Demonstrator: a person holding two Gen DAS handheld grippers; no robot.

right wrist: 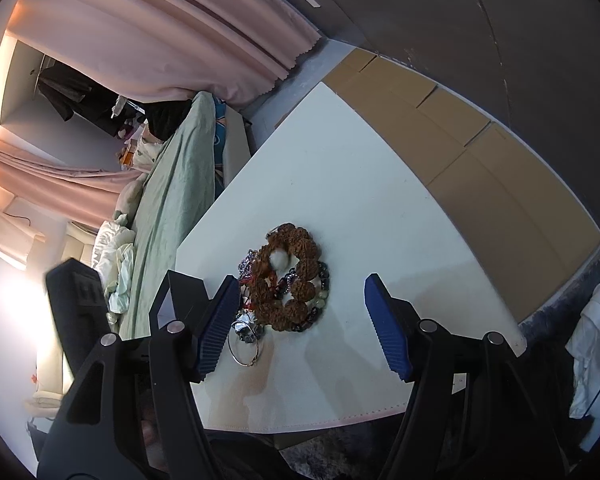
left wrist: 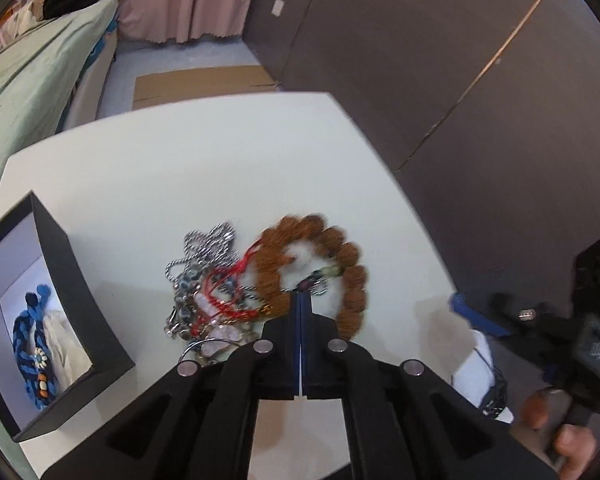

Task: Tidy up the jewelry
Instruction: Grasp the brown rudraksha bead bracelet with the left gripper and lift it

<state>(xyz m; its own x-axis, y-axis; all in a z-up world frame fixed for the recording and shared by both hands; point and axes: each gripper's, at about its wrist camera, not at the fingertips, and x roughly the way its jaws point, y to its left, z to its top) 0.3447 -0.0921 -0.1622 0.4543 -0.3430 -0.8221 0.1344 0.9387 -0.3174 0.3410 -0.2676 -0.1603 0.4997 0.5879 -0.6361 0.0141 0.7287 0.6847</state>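
A tangled jewelry pile lies on the white table. It holds a brown seed-bead bracelet, a silver chain, a red cord and pale pink stones. My left gripper is shut, its tips resting on a strand of green and purple beads inside the brown ring; whether they pinch it I cannot tell. My right gripper hangs open just short of the brown bracelet, nothing between its blue pads. A dark and green bead bracelet and a thin hoop lie nearby.
An open black box stands left of the pile, with a blue braided bracelet and white cloth inside. A bed with a green cover runs along the table's left. Cardboard lies on the floor beyond. A hand holds the right gripper.
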